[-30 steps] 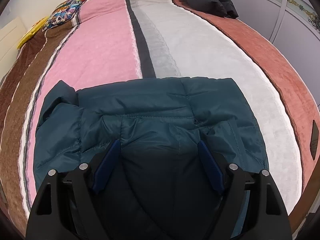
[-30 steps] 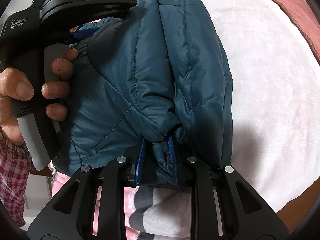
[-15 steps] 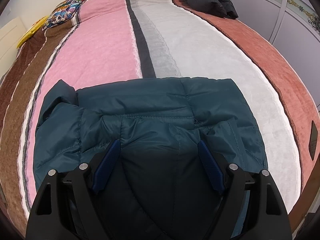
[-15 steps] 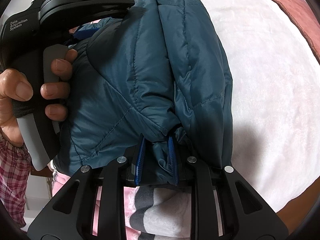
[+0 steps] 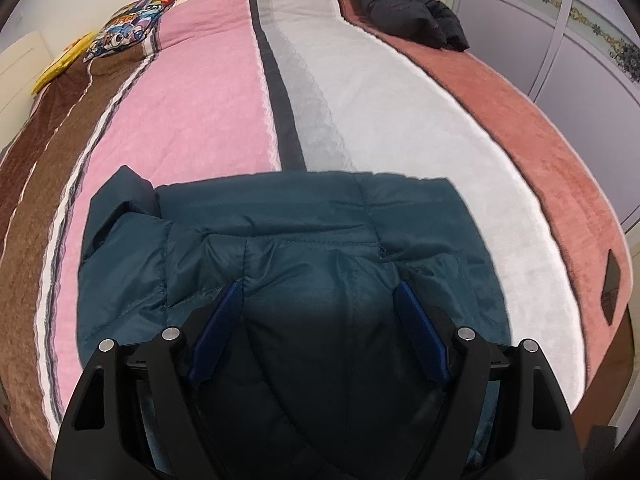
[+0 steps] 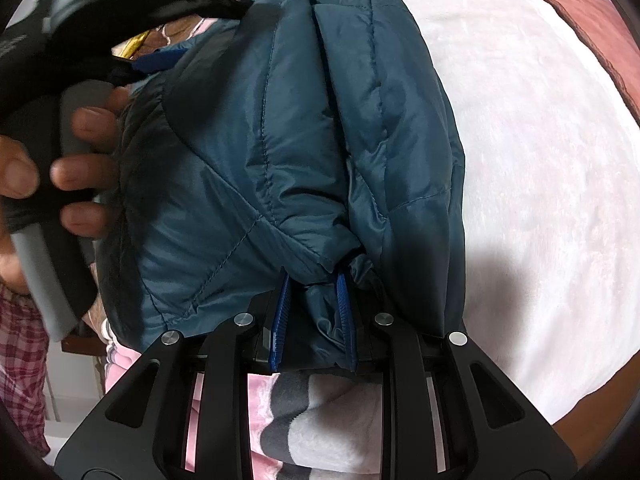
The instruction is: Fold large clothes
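Clearly, the teal puffer jacket (image 5: 304, 240) lies folded on the near end of the striped bedspread (image 5: 216, 112). The left gripper (image 5: 320, 292) stands wide apart over the padding, gripping nothing. The right gripper (image 6: 314, 292) pinches a bunched fold at the jacket's right edge. The slick, springy filling could slip from that pinch, or the bundle could puff apart once released. Count: one teal jacket, one black jacket (image 5: 404, 4) far right, two pillows (image 5: 128, 32) far left.

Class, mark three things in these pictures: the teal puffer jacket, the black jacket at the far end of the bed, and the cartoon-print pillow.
teal puffer jacket (image 5: 304, 216): left wrist view, its quilted upper panel.
black jacket (image 5: 404, 12): left wrist view, middle of the crumpled heap.
cartoon-print pillow (image 5: 128, 26): left wrist view, its printed face.
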Demonstrator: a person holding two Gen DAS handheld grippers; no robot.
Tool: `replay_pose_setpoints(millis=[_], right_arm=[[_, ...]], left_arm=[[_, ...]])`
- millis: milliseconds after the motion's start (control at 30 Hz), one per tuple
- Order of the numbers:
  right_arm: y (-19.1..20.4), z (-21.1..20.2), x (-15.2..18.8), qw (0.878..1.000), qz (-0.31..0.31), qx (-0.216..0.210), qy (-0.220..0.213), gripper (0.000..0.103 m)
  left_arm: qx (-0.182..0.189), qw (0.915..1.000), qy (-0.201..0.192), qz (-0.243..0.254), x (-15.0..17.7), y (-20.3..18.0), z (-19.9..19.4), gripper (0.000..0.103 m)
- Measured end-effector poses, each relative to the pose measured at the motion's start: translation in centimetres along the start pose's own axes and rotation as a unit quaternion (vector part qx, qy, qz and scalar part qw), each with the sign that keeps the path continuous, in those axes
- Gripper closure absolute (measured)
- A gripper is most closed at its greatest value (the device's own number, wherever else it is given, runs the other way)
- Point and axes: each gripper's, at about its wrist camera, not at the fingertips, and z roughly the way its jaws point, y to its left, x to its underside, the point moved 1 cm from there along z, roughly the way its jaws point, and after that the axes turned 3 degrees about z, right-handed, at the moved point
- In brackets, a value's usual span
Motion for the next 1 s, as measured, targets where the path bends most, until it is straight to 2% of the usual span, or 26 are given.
replay_pose_setpoints(millis=[267,533,800,1000], right_arm=[[0.3,0.0,0.2,1.0,0.002,0.0,-0.004,0.081],[0.3,-0.5,0.5,1.0,0.007,-0.004,-0.01,0.081],[0.2,-1.0,0.6,1.0,0.006,-0.003,-0.011,0.08],[0.3,-1.0,0.3,1.0,0.004,-0.003,-0.009,0.079]], left_arm=[[0.012,0.9995,-0.028,-0.009,0.4,1.5,-4.4,0.026],[0.034,0.9976,-0.055,-0.026,4.5,5.6,-9.6,0.026],[0.059,0.994,-0.022,-0.09,11.6,10.4,-10.6,0.026],[0.101,0.986,-0.011,-0.133,14.7,12.4,-9.9,0.026]])
